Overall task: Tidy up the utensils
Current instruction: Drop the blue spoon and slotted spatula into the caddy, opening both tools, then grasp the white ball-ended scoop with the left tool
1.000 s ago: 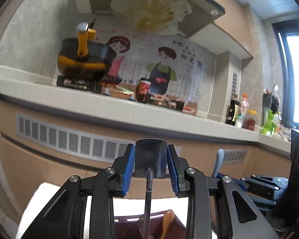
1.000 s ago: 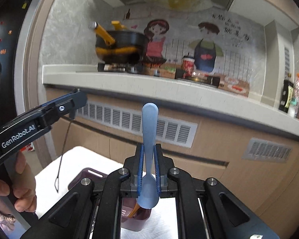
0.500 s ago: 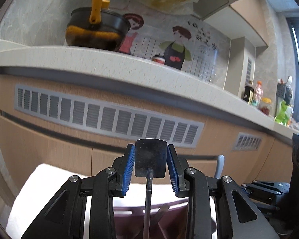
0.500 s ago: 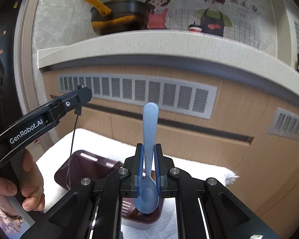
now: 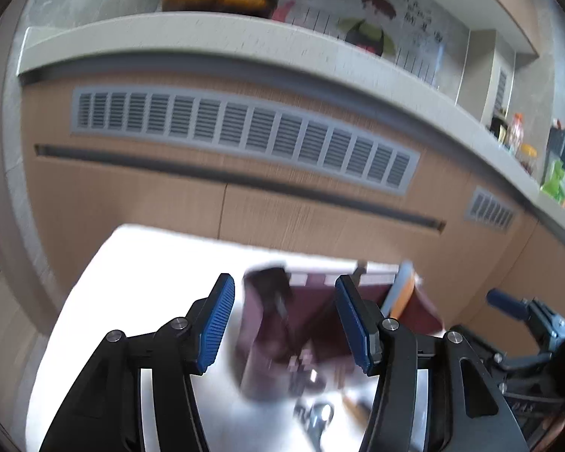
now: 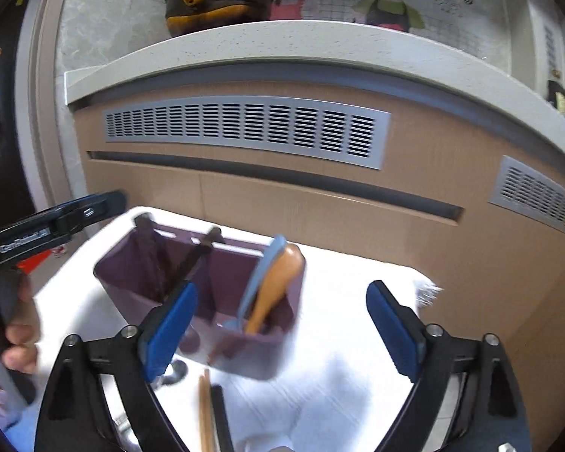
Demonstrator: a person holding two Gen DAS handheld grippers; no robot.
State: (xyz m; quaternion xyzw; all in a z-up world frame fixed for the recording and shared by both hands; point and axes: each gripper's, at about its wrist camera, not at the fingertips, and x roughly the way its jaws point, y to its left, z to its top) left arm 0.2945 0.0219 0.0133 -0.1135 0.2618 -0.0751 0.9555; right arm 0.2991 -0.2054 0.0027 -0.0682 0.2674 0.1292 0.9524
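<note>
over the white cloth [image 6: 339, 376]: both grippers opening, nothing between them.
left gripper [image 5: 284, 320], right gripper [image 6: 282, 324]; blue spoon [image 6: 258, 278] and black spatula [image 6: 192, 260] stand in the purple holder [image 6: 222, 282].

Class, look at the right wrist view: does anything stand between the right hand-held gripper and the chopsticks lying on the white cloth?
Nothing visible does. The wooden chopsticks lie on the white cloth in front of the opening right hand-held gripper; the purple plastic utensil holder stands beyond them.
</note>
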